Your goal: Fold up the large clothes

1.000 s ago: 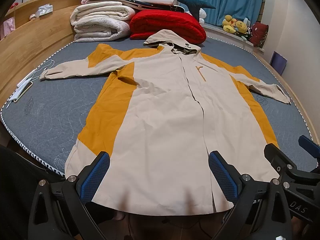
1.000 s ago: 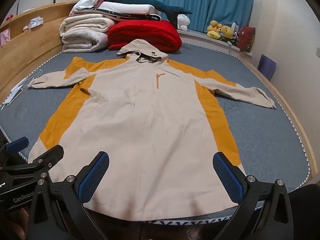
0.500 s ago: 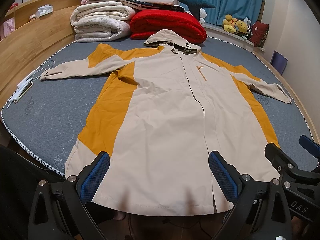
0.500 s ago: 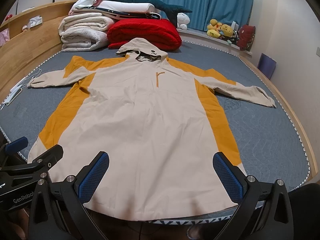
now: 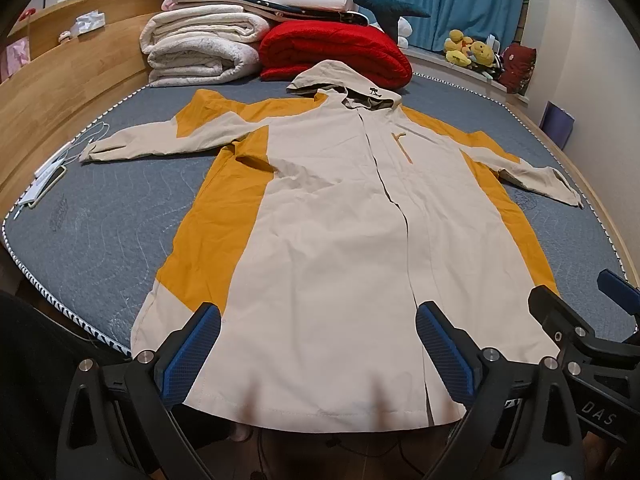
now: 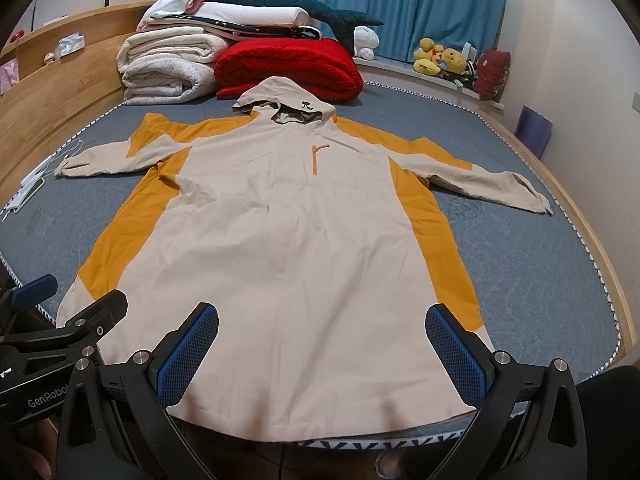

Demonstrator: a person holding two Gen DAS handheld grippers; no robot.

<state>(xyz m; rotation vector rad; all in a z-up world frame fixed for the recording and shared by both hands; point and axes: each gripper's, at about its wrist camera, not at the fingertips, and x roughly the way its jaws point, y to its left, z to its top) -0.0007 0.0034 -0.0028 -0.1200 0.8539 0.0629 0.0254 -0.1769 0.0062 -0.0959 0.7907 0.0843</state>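
Note:
A long beige and orange hooded coat lies flat, front up, on the grey mattress, sleeves spread to both sides and hood at the far end. It also shows in the right wrist view. My left gripper is open and empty above the coat's near hem. My right gripper is open and empty above the hem too. The right gripper shows at the right edge of the left wrist view; the left gripper shows at the left edge of the right wrist view.
Folded white blankets and a red quilt are stacked at the far end of the mattress. A wooden side board runs along the left. Cables and a phone lie at the left edge. Plush toys sit by the blue curtain.
Both grippers have edged slightly forward toward the coat's hem; the coat has not moved.

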